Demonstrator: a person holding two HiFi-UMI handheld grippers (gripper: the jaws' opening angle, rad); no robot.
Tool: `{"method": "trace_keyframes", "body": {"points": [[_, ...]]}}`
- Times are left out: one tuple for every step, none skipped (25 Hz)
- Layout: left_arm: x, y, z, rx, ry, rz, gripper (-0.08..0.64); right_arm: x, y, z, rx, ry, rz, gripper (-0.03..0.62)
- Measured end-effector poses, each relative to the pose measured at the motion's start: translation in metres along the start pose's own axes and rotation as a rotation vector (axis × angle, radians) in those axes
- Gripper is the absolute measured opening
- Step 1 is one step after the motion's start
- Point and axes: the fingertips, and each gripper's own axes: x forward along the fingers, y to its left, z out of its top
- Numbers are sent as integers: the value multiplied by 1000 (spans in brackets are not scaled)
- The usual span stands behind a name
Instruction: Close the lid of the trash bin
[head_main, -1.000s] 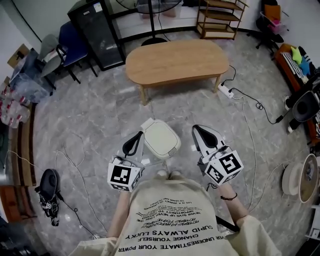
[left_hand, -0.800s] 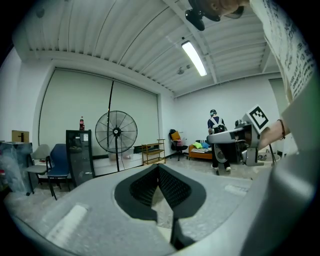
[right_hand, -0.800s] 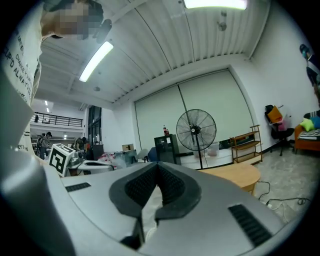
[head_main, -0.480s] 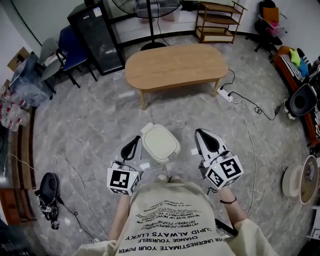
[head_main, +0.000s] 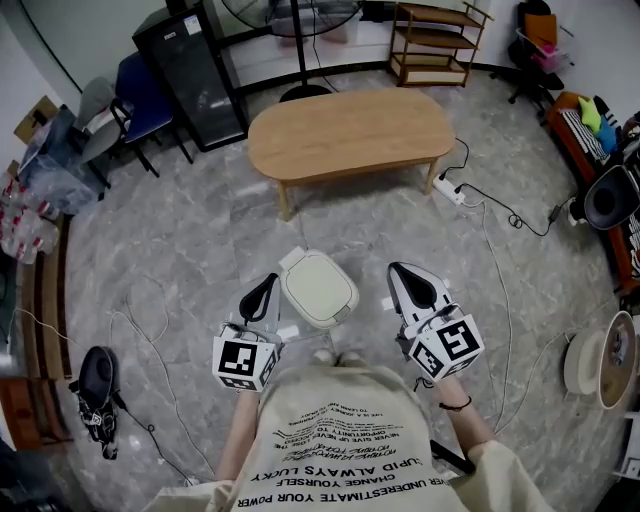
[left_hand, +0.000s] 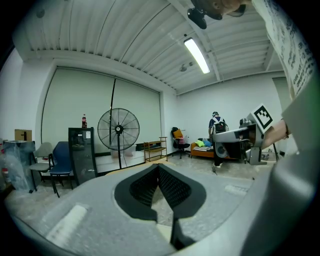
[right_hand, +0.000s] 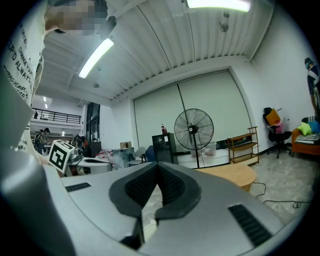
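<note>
The left tool (head_main: 264, 288) and the right tool (head_main: 408, 282) were held out level in front of the person, each with its jaws pressed together on nothing. Between the two, a little ahead of their tips and lower down, the trash bin (head_main: 302, 316) stood on the floor (head_main: 200, 250), touching neither tool. Its lid (head_main: 320, 288) looked to lie flat over the rim (only the head view showed it, so a slight gap could not be ruled out). The closing step therefore seemed done, or at its final check. If the lid was not fully seated, the next move would call for lowering one shut tool onto it and pressing straight down; otherwise nothing remained. Well beyond both tools stood a wooden table (head_main: 348, 133).
</note>
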Motion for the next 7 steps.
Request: {"method": "trace_keyframes", "body": {"points": [[1,-1,-1,2,2,0,23,-1,-1,0,0,2,-5,5],[1,-2,-1,2,3,1,23,-1,-3,-1,-1,3,-10,5],[2,-2,-2,1,4,1,23,-2,-4,-1,-1,3,-14,5],[3,-3,-2,0,5,1,23,-2,-5,-1,0,4,-18,5],[3,-3,-2,-1,6,1,23,-2,-6,-2,0,5,-21,5],[4,-3,-2,-2,8,1,23,-1,-7,-2,1,7,-23,5],[5,-3,-2,-3,9,1,23,-1,-7,-2,1,9,-25,5]]}}
